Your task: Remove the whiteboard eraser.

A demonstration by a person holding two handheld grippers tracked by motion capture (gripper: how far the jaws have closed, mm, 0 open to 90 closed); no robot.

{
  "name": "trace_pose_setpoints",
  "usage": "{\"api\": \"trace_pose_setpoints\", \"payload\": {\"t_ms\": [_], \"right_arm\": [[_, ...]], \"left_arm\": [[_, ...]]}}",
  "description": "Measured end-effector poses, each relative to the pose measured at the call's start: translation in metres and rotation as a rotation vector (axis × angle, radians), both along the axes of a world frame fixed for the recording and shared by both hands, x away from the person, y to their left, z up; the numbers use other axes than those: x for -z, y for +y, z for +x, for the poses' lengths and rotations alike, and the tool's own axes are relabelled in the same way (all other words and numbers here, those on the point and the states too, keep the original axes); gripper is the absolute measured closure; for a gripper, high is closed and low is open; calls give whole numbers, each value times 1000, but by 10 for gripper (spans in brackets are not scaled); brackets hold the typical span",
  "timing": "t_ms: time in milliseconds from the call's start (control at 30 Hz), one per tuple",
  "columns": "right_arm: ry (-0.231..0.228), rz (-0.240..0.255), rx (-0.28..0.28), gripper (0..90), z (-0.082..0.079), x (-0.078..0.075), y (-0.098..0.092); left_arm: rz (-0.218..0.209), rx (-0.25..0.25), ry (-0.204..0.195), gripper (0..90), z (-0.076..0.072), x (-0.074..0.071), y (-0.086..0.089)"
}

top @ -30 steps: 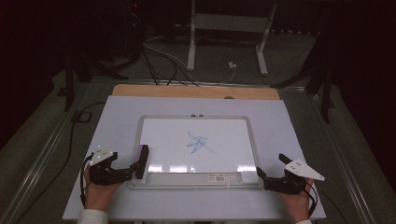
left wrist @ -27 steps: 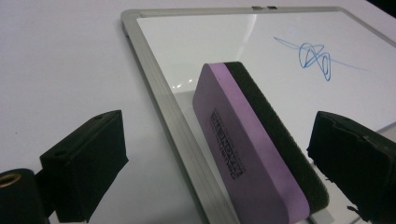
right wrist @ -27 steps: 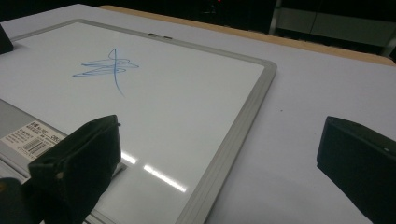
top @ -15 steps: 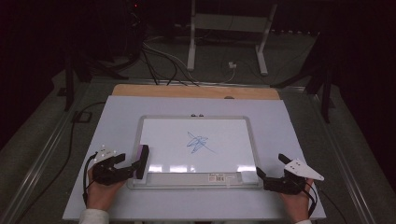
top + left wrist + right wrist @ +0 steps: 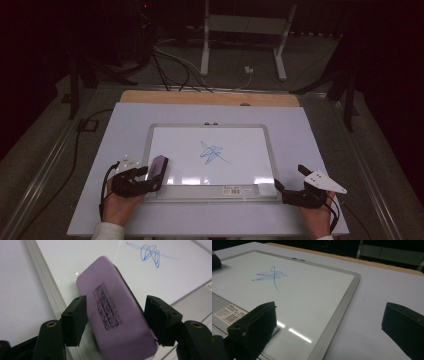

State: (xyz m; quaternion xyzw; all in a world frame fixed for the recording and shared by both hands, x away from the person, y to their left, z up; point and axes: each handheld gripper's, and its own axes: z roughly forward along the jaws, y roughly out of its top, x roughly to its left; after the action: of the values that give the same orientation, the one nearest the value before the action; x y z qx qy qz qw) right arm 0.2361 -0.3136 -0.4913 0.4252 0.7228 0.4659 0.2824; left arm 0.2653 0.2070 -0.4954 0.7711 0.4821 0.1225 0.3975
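Note:
A whiteboard (image 5: 180, 145) with a grey frame lies flat on the white table top. A blue scribble (image 5: 212, 152) (image 5: 150, 252) (image 5: 270, 275) sits near its middle. My left gripper (image 5: 152, 177) (image 5: 116, 320) is shut on a purple block eraser (image 5: 158, 167) (image 5: 112, 310), which is tilted over the board's near-left corner. My right gripper (image 5: 290, 179) (image 5: 332, 322) stands open at the board's near-right corner. One of its jaws is over the frame, the other over the table, and nothing is between them.
The white table cover (image 5: 310, 135) has bare room left, right and behind the board. A wooden strip (image 5: 210, 97) runs along the far edge. A barcode label (image 5: 232, 189) (image 5: 228, 312) sits on the board's near frame. Cables (image 5: 170, 67) and a white stand (image 5: 245, 25) lie beyond the table.
My left gripper has carried the purple eraser a little to the right, over the board's near-left corner. The right gripper has stayed put.

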Motion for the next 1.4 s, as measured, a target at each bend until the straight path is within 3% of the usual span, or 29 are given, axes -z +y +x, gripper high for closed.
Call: {"api": "trace_pose_setpoints", "payload": {"t_ms": [300, 533, 867, 1400], "right_arm": [[1, 2, -1, 2, 0, 0, 0], [0, 3, -1, 2, 0, 0, 0], [-1, 7, 5, 2, 0, -1, -2], [-7, 21, 21, 2, -2, -2, -6]], "left_arm": [[27, 2, 51, 395, 2, 7, -2], [22, -3, 59, 414, 2, 6, 0], [12, -21, 34, 416, 0, 0, 3], [3, -35, -54, 416, 9, -20, -2]]}}
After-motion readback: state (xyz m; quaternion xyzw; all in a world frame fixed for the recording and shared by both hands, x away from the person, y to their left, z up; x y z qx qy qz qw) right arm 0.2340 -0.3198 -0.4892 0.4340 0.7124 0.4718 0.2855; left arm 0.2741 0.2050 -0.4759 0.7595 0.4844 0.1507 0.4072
